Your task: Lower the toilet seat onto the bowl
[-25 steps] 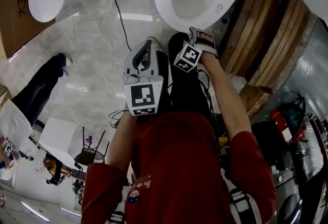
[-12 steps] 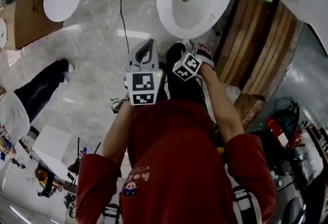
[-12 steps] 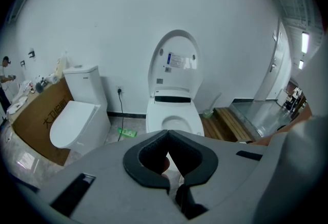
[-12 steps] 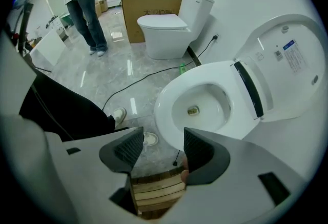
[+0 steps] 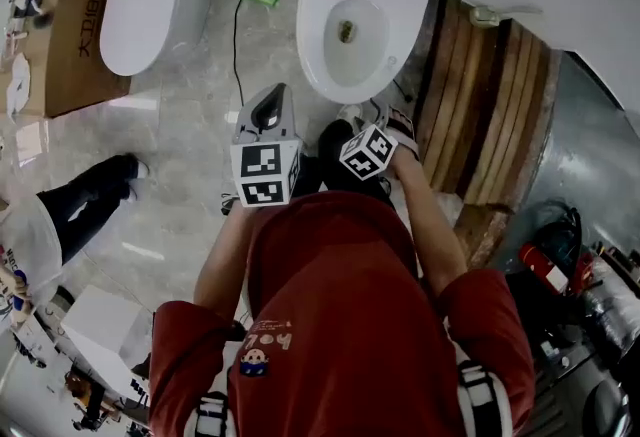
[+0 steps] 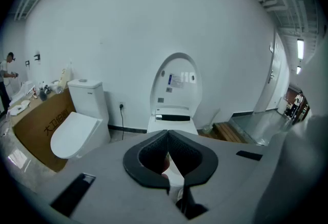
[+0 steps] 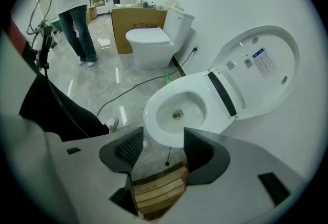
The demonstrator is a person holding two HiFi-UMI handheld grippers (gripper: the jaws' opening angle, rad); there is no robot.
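A white toilet bowl [image 5: 345, 30] [image 7: 177, 110] stands against the wall ahead of me. Its seat [image 7: 256, 69] [image 6: 177, 87] is raised against the wall, the labelled underside facing out. My left gripper [image 5: 274, 97] [image 6: 167, 133] hangs in the air short of the bowl, aimed at the toilet; its dark pads meet at the tips, shut on nothing. To its right, my right gripper [image 5: 380, 117] [image 7: 160, 138] is just below the bowl's front rim. It is open, with only floor and wooden slats showing between its pads. Neither gripper touches the toilet.
A second toilet [image 5: 145, 5] with its lid down stands to the left beside a cardboard box [image 5: 60, 45]. A black cable [image 5: 237, 35] runs over the marble floor. Wooden slats [image 5: 490, 115] lie right of the bowl. Another person's legs [image 5: 90, 190] are at the left.
The head view has pulled back, so the toilet looks smaller and higher in the picture. Both grippers stay in front of the bowl; the left one has risen slightly.
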